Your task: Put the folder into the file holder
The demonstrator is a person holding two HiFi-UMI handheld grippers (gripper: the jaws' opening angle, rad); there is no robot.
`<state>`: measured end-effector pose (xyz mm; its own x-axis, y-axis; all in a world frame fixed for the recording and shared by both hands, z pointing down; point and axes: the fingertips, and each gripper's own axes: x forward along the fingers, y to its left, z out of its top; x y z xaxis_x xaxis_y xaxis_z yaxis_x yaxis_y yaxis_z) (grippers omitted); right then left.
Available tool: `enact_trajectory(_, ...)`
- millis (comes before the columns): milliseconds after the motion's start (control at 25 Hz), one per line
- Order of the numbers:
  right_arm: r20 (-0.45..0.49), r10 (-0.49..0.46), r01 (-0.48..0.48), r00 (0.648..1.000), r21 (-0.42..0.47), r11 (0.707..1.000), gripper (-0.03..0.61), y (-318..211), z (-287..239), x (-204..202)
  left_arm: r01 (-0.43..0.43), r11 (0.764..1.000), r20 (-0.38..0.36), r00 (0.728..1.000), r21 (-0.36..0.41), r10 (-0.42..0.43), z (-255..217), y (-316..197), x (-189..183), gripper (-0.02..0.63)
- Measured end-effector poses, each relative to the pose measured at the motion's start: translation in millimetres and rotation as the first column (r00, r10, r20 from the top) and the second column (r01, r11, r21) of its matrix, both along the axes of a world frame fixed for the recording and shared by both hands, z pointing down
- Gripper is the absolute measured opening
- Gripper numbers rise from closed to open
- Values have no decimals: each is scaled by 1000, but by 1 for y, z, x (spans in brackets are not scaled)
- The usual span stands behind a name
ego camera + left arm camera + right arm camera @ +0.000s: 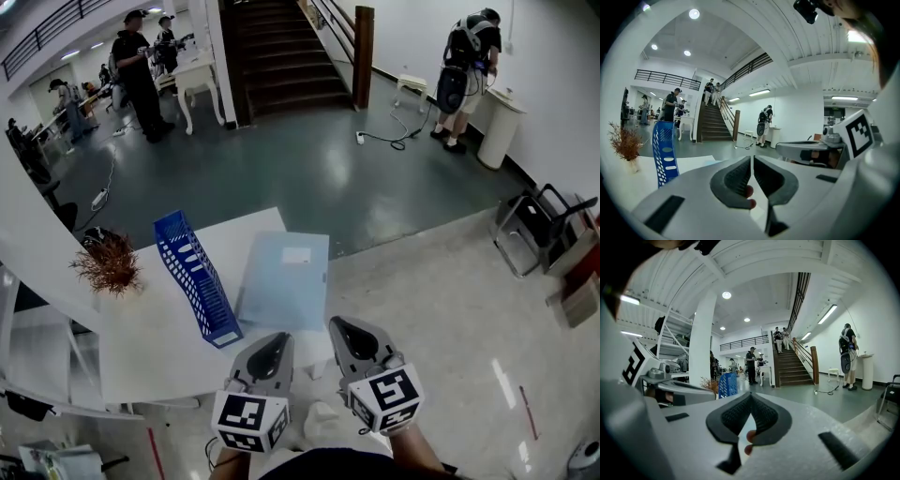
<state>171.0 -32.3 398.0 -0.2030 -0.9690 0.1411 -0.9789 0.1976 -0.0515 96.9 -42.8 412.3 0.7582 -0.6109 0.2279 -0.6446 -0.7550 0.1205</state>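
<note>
Surface: white table (pixel 159 347) in an open hall with a grey-green floor.
Folder: pale blue folder (pixel 284 279) lies flat on the right part of the table, with a white label near its far edge.
File holder: blue mesh file holder (pixel 195 277) stands upright just left of the folder, long side alongside it; whether they touch cannot be told.
Left gripper: left gripper (pixel 277 337) is over the table at the folder's near edge. Its pads (pixel 736 180) are drawn together with only a hairline gap, and nothing is gripped.
Right gripper: right gripper (pixel 337 323) is just off the folder's near right corner. Its jaws are closed tip to tip and empty.
Hard to make out: the folder's near edge is covered by the grippers in the head view, so contact cannot be judged. Both gripper views show small reddish blobs behind the pads that cannot be identified.
Beside the holder: dried plant (pixel 108 264) on the table's left side.
Room: dark staircase (pixel 281 56) at the back, a person (pixel 136 75) standing to its left, another person (pixel 464 75) at the right wall, and a cable (pixel 403 131) on the floor.
</note>
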Motion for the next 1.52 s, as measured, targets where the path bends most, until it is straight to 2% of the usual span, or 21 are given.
enact_trajectory(640,19,-25,25,1000,-21,999,0,-42,17,41,45,999,27,999,-5,-45,15,-34,29,20)
enact_trajectory(960,13,-26,26,1000,-50,998,0,-65,28,51,39,999,36,999,1,-39,17,-53,37,20)
enact_trajectory(1160,16,-25,27,1000,-99,995,0,-79,42,55,21,1000,37,999,-4,-20,22,-67,43,20)
enact_trajectory(1520,64,0,8,998,-120,993,2,-112,57,66,-3,1000,38,999,-13,4,29,-95,53,20)
